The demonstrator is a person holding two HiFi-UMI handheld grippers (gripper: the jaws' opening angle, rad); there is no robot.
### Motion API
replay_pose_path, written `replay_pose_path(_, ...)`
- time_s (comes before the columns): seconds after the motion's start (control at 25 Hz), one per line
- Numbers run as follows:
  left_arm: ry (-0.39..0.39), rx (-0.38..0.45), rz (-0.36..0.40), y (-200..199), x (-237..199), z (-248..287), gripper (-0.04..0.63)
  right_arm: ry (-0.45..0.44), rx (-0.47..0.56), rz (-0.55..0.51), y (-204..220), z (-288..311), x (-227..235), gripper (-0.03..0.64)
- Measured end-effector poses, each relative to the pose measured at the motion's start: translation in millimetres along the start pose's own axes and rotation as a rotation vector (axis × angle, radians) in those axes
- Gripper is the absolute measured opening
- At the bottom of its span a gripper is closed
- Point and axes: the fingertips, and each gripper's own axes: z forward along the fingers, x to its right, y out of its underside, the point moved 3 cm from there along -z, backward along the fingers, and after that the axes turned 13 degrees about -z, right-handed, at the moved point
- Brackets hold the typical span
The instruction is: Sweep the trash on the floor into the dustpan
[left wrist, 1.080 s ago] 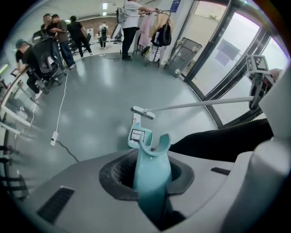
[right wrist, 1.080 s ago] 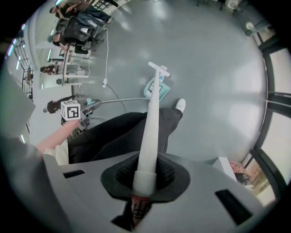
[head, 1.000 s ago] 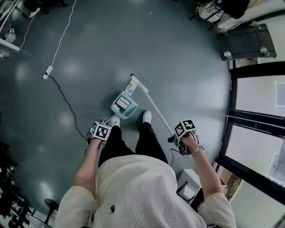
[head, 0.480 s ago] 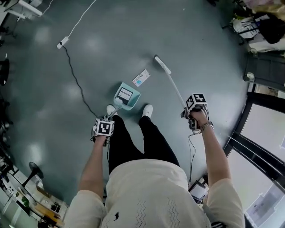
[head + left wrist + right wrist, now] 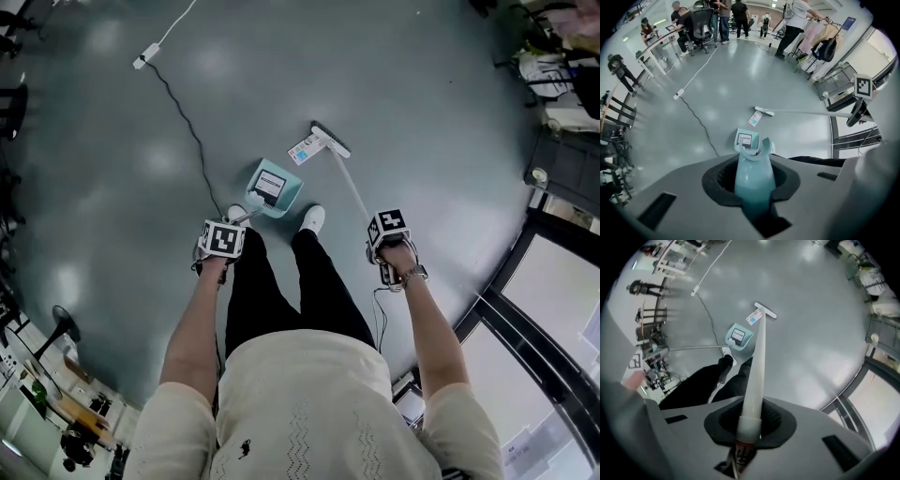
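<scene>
Teal dustpan [image 5: 274, 187] on floor [image 5: 422, 112], handle clamped in left gripper [image 5: 223, 240] | right gripper [image 5: 387, 232] clamped on broom [image 5: 330, 140] | paper trash [image 5: 302, 148] beside bristles, apparently touching, short of pan mouth | risk: angled stroke slides it past the rim.

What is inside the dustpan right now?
One flat white packet lies in the dustpan; a second packet lies on the floor beside the broom head. Anything beneath the first is hidden.

Bright overhead light, glare patches on floor [image 5: 394, 103]; fisheye edges dark.
</scene>
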Motion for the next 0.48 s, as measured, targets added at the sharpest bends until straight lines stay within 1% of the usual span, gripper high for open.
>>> replay_pose_path(0.04,-0.002,0.003,0.004,-2.0,-3.2,0.8,0.092,0.032,-0.018,-0.041,4.0,6.3,-7.1,0.051)
replay_pose_path(0.08,0.012,0.005,-0.001,-1.6,-2.4,3.0,0.092,0.059,-0.034,-0.079,9.2,11.9,-13.7,0.051)
replay_pose_path(0.16,0.024,0.001,-0.01,0.8,0.9,4.8,0.092,0.08,-0.06,-0.133,20.7,20.4,-25.7,0.051)
replay_pose_path(0.32,0.065,0.01,-0.024,3.7,6.4,11.3,0.092,0.022,-0.104,-0.172,36.3,30.5,-53.0,0.052)
replay_pose_path(0.48,0.062,0.015,-0.02,10.8,-0.7,13.4,0.092,-0.015,-0.141,-0.221,47.7,34.9,-75.8,0.052)
